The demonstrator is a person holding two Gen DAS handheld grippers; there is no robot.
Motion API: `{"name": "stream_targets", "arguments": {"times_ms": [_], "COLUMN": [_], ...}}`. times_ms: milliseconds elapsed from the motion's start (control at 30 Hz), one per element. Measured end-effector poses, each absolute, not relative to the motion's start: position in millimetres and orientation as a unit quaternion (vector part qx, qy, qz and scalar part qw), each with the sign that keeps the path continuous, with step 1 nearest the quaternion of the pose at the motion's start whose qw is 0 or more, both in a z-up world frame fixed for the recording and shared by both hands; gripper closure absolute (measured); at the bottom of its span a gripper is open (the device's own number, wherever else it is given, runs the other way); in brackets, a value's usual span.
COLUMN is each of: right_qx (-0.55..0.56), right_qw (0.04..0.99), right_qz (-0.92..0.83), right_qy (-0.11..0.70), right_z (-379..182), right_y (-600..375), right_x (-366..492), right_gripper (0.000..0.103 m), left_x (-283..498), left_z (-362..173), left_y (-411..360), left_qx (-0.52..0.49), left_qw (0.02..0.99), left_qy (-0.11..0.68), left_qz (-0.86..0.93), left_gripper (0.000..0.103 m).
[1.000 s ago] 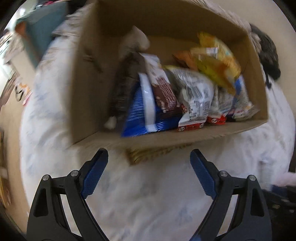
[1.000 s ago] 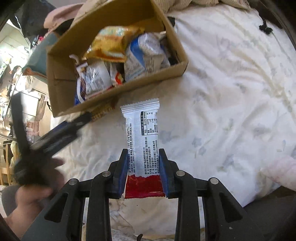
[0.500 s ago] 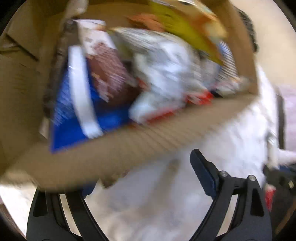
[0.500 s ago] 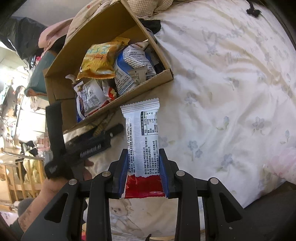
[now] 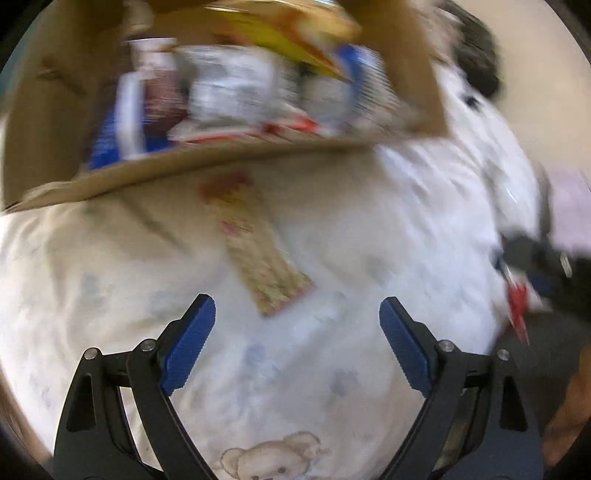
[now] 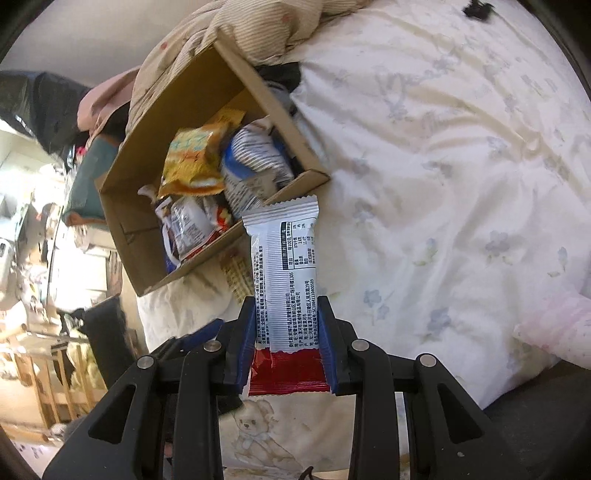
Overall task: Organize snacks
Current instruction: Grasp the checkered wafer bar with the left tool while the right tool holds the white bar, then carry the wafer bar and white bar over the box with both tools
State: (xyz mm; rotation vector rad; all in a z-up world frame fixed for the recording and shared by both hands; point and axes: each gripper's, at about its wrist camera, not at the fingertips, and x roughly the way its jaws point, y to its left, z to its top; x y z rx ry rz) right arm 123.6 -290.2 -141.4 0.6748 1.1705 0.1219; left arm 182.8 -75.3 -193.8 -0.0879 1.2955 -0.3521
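A cardboard box (image 6: pixel 258 92) full of snack packets stands on the white floral bed sheet; it also shows, blurred, in the left wrist view (image 5: pixel 221 162). A tan wafer-style snack bar (image 5: pixel 255 251) lies on the sheet just in front of the box, also seen in the right wrist view (image 6: pixel 234 275). My left gripper (image 5: pixel 297 325) is open and empty, just short of that bar. My right gripper (image 6: pixel 286 332) is shut on a white and red snack packet (image 6: pixel 284 266), held upright above the sheet near the box's front corner.
A striped beige quilt (image 6: pixel 258 33) is bunched behind the box. A pink cloth (image 6: pixel 554 328) lies at the right bed edge. Cluttered shelves and wooden furniture (image 6: pixel 37 295) stand off the bed to the left. A black item (image 5: pixel 476 59) lies right of the box.
My left gripper has pulled back from the box, and the tan bar now lies in full view before it. My right gripper has risen with its packet and turned a little.
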Motion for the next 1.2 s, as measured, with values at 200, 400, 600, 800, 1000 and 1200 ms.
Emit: {"name": "stream_targets", "arguments": {"times_ms": [200, 400, 600, 800, 1000, 1200], "right_qx": [0.329, 0.349, 0.362, 0.359, 0.353, 0.344], "right_qw": [0.778, 0.77, 0.767, 0.768, 0.774, 0.779], "right_qz": [0.059, 0.068, 0.073, 0.074, 0.077, 0.08], "right_qy": [0.532, 0.529, 0.525, 0.525, 0.519, 0.518], "right_z": [-138.6, -139.8, -138.9, -138.5, -135.3, -132.2], "right_y": [-294.6, -300.2, -304.0, -301.7, -299.5, -294.5], "right_x": [124.8, 126.3, 127.1, 128.7, 128.6, 128.6], "right_gripper": [0.07, 0.07, 0.07, 0.07, 0.07, 0.07], "left_x": [204.1, 207.9, 218.9, 242.0, 225.8, 209.0], "left_z": [-208.4, -216.3, -220.8, -218.4, -201.0, -193.4], "left_y": [-67.6, -93.5, -121.1, -153.4, -136.0, -116.2], "left_qx": [-0.075, -0.037, 0.008, 0.008, 0.003, 0.001], "left_qw": [0.792, 0.797, 0.798, 0.802, 0.805, 0.805], "left_qy": [0.602, 0.602, 0.603, 0.597, 0.594, 0.593], "left_qz": [-0.063, -0.022, -0.001, -0.012, -0.004, 0.007], "left_gripper": [0.035, 0.047, 0.059, 0.081, 0.081, 0.081]}}
